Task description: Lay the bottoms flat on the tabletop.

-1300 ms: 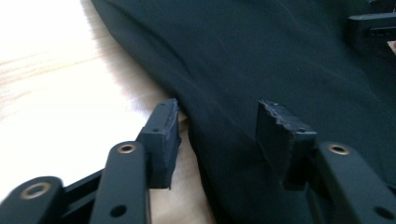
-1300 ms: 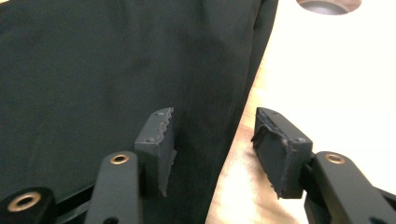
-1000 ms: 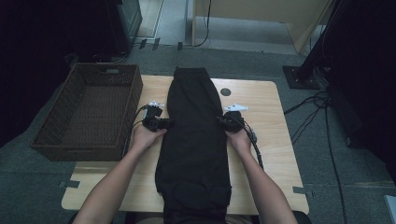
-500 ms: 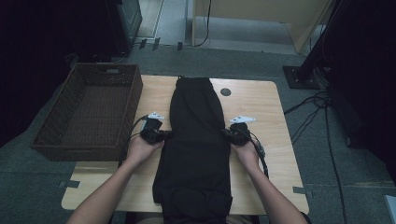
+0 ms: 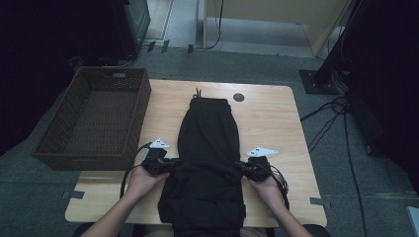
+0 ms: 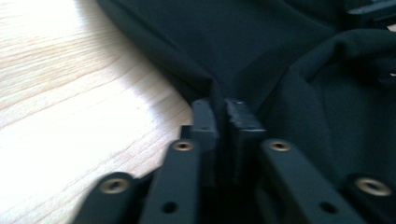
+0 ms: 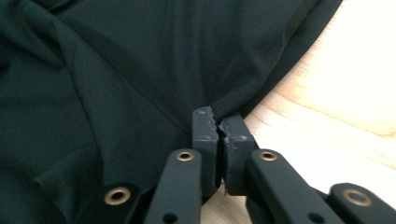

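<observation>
Jaws are seen clamped on cloth at both sides of a pair of black trousers (image 5: 207, 148): the left gripper (image 5: 165, 165) pinches a fold at the garment's left edge, the right gripper (image 5: 245, 169) a fold at its right edge, each held level with the surface (image 5: 267, 118) and pointed inward. In the left gripper view the fabric (image 6: 261, 51) is drawn up into a ridge between the two pads, whose grip has just been eased a little without the cloth being let go. In the right gripper view a pleat (image 7: 140, 70) is nipped in the same way just beside the bare wood. The trousers are laid lengthwise down the middle of the surface, waistband and drawstring at the far end, the legs hanging off the near edge towards the person. The matched grip at mid-length is judged to serve for keeping the cloth taut and square while it is dragged or folded, since one side pulled alone would skew it. A woven basket (image 5: 94, 118) is set at the left, overhanging the edge, probably to receive the folded garment.
</observation>
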